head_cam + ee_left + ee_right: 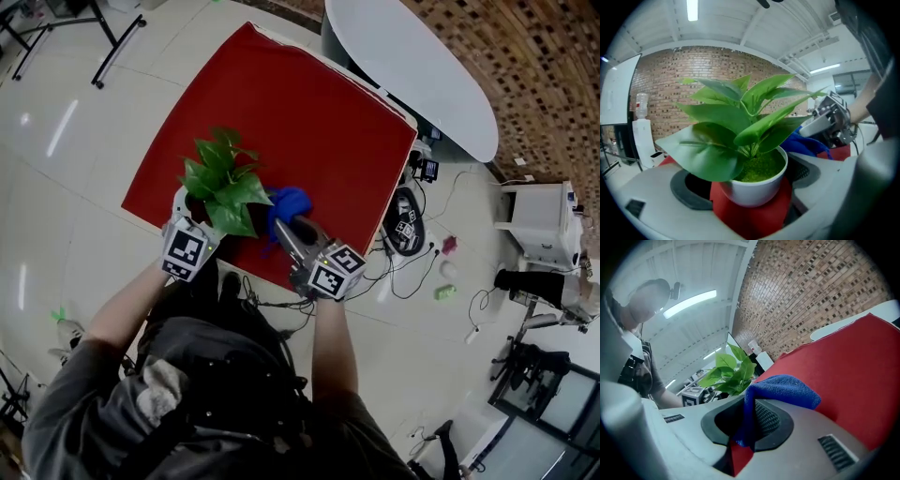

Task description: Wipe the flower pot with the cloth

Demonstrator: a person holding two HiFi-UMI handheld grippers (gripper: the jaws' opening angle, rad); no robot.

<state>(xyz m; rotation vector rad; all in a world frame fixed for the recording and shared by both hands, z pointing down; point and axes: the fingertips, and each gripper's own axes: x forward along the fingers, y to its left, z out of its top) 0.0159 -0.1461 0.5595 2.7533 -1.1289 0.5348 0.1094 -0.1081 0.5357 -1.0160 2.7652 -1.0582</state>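
Observation:
A leafy green plant point(223, 178) stands in a white flower pot point(752, 187) at the near edge of the red table point(300, 112). In the head view the leaves hide the pot. My left gripper point(192, 211) has the pot between its jaws point(750, 190), which close on its sides. My right gripper point(286, 227) sits just right of the plant, shut on a blue cloth point(288, 201). The cloth point(780, 387) bunches out past the jaws point(745, 427) and hangs down between them. From the left gripper view, the cloth point(806, 143) lies close behind the pot's right side.
A white oval table point(412, 66) stands beyond the red one. Cables and small items point(412, 230) lie on the floor to the right, near a white unit point(542, 220). Black stand legs point(112, 37) are at the far left. The far half of the red table is bare.

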